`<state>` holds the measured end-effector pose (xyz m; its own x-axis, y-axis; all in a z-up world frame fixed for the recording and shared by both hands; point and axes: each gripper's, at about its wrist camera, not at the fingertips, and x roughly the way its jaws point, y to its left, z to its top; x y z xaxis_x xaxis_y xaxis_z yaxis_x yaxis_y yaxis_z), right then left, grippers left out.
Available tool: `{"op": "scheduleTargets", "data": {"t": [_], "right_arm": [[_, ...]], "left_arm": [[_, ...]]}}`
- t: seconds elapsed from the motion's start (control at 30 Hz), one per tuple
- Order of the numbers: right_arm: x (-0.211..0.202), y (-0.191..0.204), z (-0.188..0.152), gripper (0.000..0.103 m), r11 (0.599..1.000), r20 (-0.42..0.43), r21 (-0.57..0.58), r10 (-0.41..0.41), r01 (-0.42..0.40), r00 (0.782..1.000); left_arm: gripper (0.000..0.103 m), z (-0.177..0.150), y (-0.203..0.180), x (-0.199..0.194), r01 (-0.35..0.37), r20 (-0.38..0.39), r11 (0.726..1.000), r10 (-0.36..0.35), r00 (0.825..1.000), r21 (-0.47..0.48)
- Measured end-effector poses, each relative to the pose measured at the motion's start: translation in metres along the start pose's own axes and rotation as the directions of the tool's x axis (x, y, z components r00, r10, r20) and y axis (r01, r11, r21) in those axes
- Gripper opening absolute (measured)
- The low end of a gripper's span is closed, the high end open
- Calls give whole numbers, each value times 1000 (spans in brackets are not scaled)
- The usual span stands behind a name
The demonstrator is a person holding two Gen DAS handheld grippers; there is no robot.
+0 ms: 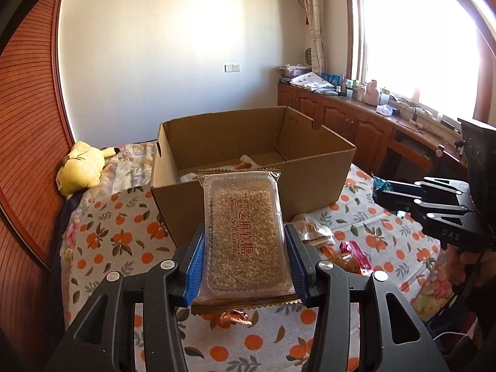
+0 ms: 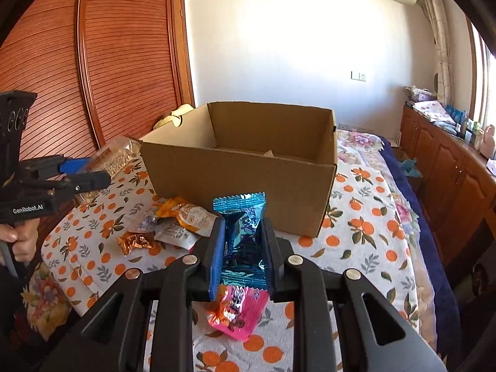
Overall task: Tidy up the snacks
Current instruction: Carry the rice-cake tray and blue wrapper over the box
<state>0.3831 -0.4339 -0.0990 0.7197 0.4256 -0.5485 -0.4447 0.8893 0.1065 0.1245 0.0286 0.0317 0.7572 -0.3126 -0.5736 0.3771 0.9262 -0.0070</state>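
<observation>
Left hand-held gripper (image 1: 245,241) clamps a sesame candy pack (image 1: 243,232); right hand-held gripper (image 2: 241,248) pinches a blue wrapper (image 2: 241,241) — both above the bed (image 2: 365,217), near the cardboard box (image 2: 241,173).

Cardboard box (image 2: 241,167) on bed (image 2: 365,217), loose snacks (image 2: 183,223) before it, plush toy (image 1: 82,167) left of it.

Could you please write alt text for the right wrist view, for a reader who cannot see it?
The right tool grips a blue snack packet above a bed with an orange-print sheet, facing an open cardboard box. More wrapped snacks lie loose beside the box, and a pink packet lies below the tool. At left, the left tool holds a clear candy pack.
</observation>
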Motion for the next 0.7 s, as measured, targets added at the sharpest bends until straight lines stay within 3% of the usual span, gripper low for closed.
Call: {"op": "scheduleTargets", "data": {"t": [0.7], "right_arm": [[39, 7, 64, 23, 996, 12, -86, -30, 31, 999]], "left_arm": [[49, 38, 14, 5, -35, 44, 999, 33, 998, 42]]}}
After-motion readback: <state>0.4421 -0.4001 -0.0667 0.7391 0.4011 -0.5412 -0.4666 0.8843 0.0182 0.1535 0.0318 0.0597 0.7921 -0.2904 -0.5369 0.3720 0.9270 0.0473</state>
